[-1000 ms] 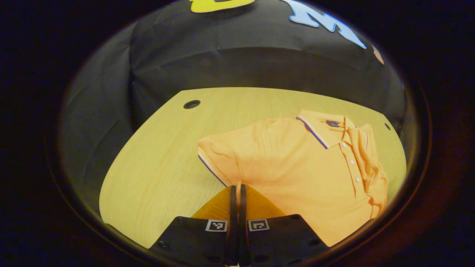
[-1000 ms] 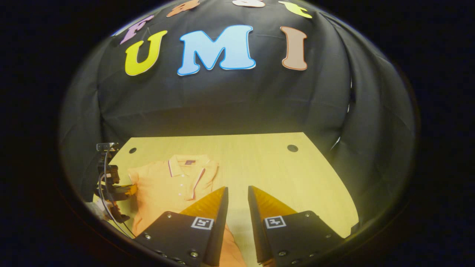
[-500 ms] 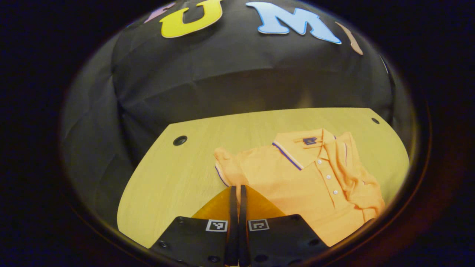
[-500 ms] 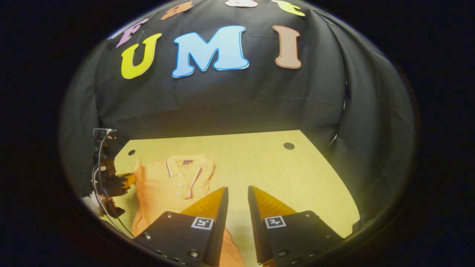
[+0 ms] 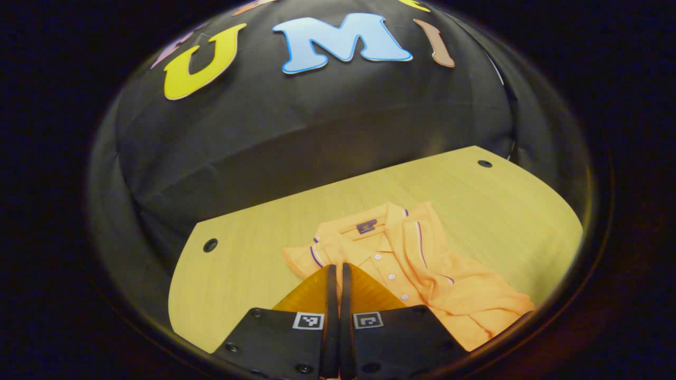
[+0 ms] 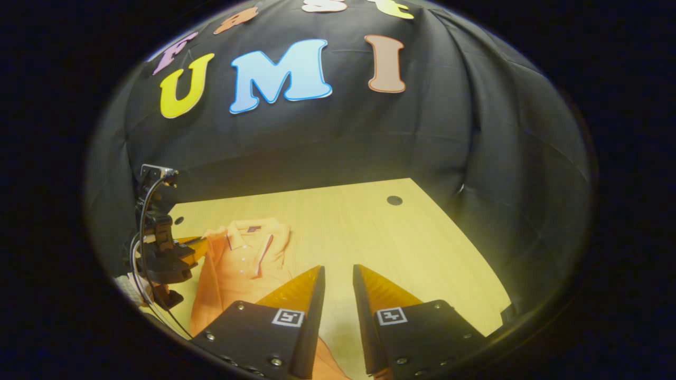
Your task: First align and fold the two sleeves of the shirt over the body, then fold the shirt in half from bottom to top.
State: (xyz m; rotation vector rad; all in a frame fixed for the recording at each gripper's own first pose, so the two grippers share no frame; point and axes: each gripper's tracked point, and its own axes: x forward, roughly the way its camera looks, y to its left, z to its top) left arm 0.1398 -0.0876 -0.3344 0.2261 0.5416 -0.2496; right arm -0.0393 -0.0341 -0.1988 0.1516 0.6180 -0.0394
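Left gripper (image 5: 338,274) jaws pinched on the sleeve (image 5: 306,256); right gripper (image 6: 338,277) jaws narrowly parted, empty; shirt (image 5: 422,274) on the table (image 5: 253,253), near left; lay the sleeve flat, cuff aligned.

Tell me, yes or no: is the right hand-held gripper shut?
No: the right hand-held gripper has a clear gap between its fingers, with wooden table showing through.

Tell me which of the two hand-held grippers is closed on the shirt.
The left hand-held gripper: its fingers are pressed together on the orange shirt's sleeve. The right hand-held gripper is open, holding nothing.
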